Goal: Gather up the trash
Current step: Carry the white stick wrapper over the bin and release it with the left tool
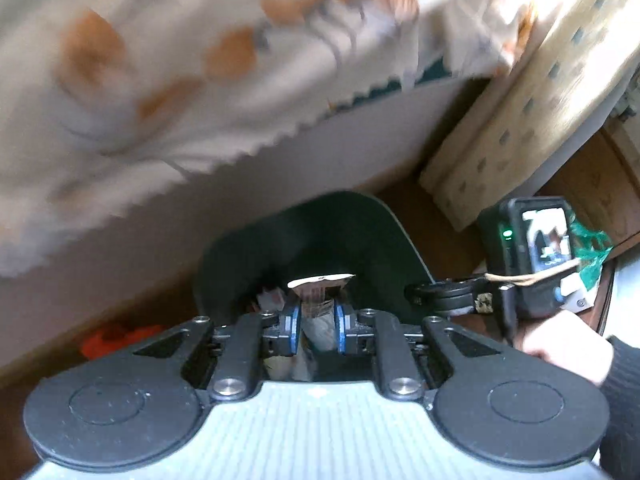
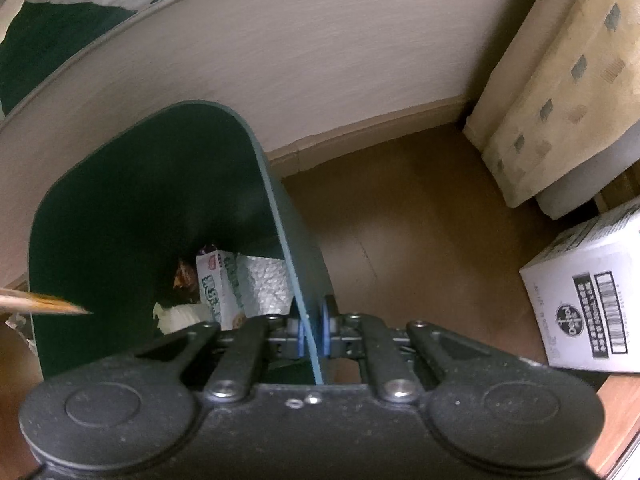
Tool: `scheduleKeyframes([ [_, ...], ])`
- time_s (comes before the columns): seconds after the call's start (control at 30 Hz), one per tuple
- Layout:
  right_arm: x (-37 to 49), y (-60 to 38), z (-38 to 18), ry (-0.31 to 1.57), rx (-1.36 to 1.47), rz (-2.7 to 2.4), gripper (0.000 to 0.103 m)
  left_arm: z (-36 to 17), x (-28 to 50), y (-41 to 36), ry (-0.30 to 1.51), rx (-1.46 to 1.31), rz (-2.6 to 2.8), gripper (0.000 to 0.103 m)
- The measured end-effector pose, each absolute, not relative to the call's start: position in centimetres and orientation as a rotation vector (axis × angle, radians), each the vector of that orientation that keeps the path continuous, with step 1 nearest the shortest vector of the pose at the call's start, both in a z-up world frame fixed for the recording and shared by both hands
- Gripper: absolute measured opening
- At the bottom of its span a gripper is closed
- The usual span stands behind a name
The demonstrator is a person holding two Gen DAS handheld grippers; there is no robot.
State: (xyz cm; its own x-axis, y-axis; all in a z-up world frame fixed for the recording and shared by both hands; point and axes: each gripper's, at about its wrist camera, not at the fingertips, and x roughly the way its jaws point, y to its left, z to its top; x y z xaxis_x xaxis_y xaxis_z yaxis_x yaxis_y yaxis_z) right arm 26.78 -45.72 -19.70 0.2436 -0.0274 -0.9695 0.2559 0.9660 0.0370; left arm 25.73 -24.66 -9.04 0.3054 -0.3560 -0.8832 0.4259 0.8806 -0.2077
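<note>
My left gripper (image 1: 316, 322) is shut on a crumpled paper wrapper (image 1: 318, 300) and holds it above the mouth of the dark green bin (image 1: 360, 224). A corner of that wrapper (image 2: 44, 304) pokes in at the left edge of the right wrist view. My right gripper (image 2: 314, 334) is shut on the bin's thin rim (image 2: 280, 220), one pad inside and one outside. Inside the bin lie a white and green carton (image 2: 218, 288), a crumpled white tissue (image 2: 180, 316), a textured paper towel (image 2: 266, 284) and a brown wrapper (image 2: 184, 274).
A bed with a flowered white and orange cover (image 1: 180, 80) hangs over a pale side panel (image 2: 300, 60) behind the bin. A patterned cushion (image 2: 560, 92) leans at the right. A white cardboard box (image 2: 588, 300) stands on the brown floor (image 2: 420, 232). Something orange (image 1: 116, 340) lies on the floor at left.
</note>
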Motion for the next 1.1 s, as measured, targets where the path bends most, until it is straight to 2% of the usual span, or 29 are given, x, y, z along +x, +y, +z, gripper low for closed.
scheduleKeyframes([
  [0.43,25.3,-45.4,-21.8,1.320,0.260,-0.210,0.006,-19.1,28.8,-29.1,1.324,0.215,-0.436,0.016],
  [0.73,25.1,-44.9,-22.5,1.323,0.216,-0.175,0.006,-21.3,28.3,-29.2,1.389,0.178,-0.417,0.018],
  [0.8,25.1,-44.8,-22.7,1.324,0.211,-0.182,0.005,-21.0,28.0,-28.9,1.383,0.160,-0.429,0.022],
  [0.9,25.0,-44.5,-22.8,1.331,0.210,-0.187,0.005,-20.1,27.7,-28.6,1.355,0.152,-0.441,0.043],
  [0.93,25.0,-44.4,-22.8,1.332,0.209,-0.188,0.005,-19.8,27.6,-28.5,1.341,0.146,-0.446,0.054],
  [0.97,25.0,-44.3,-22.8,1.335,0.208,-0.189,0.004,-19.4,27.5,-28.2,1.329,0.141,-0.450,0.059],
  [1.1,25.2,-44.0,-23.0,1.345,0.203,-0.191,0.004,-18.0,27.1,-27.2,1.300,0.116,-0.459,0.059],
])
